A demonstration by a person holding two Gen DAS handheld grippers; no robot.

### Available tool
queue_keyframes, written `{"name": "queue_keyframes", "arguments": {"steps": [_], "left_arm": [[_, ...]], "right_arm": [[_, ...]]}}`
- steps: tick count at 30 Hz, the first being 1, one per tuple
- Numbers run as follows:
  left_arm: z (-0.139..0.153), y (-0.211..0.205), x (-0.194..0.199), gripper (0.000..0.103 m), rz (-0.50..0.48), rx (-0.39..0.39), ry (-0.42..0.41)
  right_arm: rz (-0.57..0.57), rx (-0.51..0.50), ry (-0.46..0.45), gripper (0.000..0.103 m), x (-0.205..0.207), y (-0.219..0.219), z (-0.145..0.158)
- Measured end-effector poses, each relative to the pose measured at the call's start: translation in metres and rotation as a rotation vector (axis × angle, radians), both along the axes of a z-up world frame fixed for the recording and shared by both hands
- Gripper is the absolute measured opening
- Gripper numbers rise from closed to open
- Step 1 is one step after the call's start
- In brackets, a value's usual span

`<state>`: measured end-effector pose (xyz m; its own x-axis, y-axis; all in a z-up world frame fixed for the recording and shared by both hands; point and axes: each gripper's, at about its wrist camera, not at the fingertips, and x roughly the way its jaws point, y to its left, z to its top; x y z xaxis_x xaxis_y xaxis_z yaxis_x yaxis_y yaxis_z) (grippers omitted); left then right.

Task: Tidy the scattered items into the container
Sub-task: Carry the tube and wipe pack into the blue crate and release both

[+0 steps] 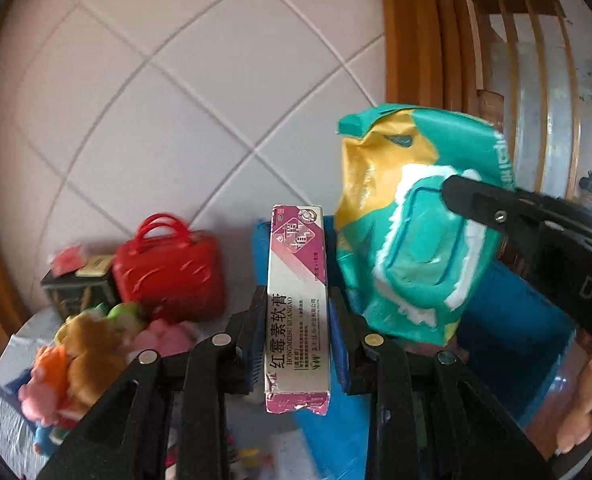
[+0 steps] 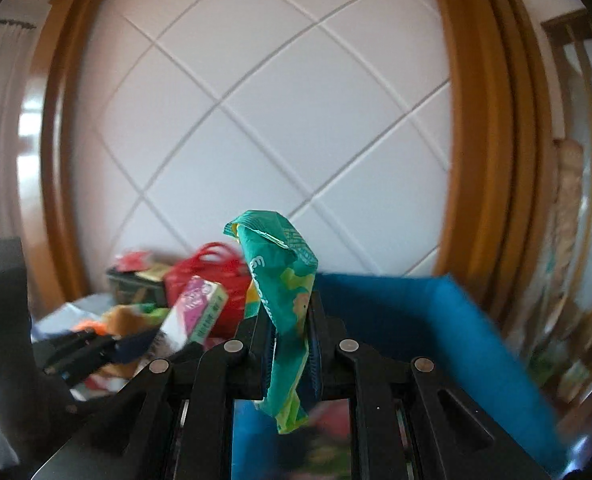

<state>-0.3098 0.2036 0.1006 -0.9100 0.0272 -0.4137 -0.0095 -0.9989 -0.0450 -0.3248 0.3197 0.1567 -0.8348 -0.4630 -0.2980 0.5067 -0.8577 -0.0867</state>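
Left gripper clamps ointment box, long axis along fingers. Right gripper pinches wipes pack, pack standing upward. Blue container lies just below and ahead of both; right gripper seems nearer, probably drops first.

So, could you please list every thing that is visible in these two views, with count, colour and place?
ointment box: one, white and magenta, clamped in the left hand-held gripper
wet wipes pack: one, teal and yellow, clamped in the right hand-held gripper
blue container: one, blue, below and behind both held items
toy handbag: one, red, by the tiled wall
plush toys: several, orange, brown, pink, green, heaped at left
dark box: one, dark green, left of the handbag
left hand-held gripper: one, black
right hand-held gripper: one, black
person's hand: one, lower right edge
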Motion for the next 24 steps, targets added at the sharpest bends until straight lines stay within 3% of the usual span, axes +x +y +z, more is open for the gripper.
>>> {"name": "queue_keyframes", "arguments": {"steps": [3, 6, 11, 18, 21, 24], "left_arm": [[0.003, 0.047, -0.056, 0.028, -0.015, 0.041, -0.114], [-0.009, 0.085, -0.115, 0.028, 0.0, 0.049, -0.261], [-0.063, 0.124, -0.187, 0.028, 0.064, 0.007, -0.502], [-0.14, 0.144, -0.215, 0.028, 0.103, -0.023, -0.74], [-0.161, 0.138, -0.218, 0.028, 0.112, 0.026, -0.823], [-0.17, 0.139, -0.218, 0.028, 0.121, 0.013, -0.856]], "right_arm": [[-0.011, 0.056, -0.025, 0.015, -0.048, 0.038, 0.006], [-0.009, 0.139, -0.095, 0.015, -0.104, 0.066, -0.008], [-0.013, 0.217, -0.228, 0.015, -0.181, 0.087, -0.055], [0.019, 0.269, -0.437, 0.015, -0.247, 0.094, -0.131], [0.042, 0.284, -0.526, 0.015, -0.263, 0.097, -0.153], [0.06, 0.296, -0.586, 0.015, -0.266, 0.098, -0.171]]}}
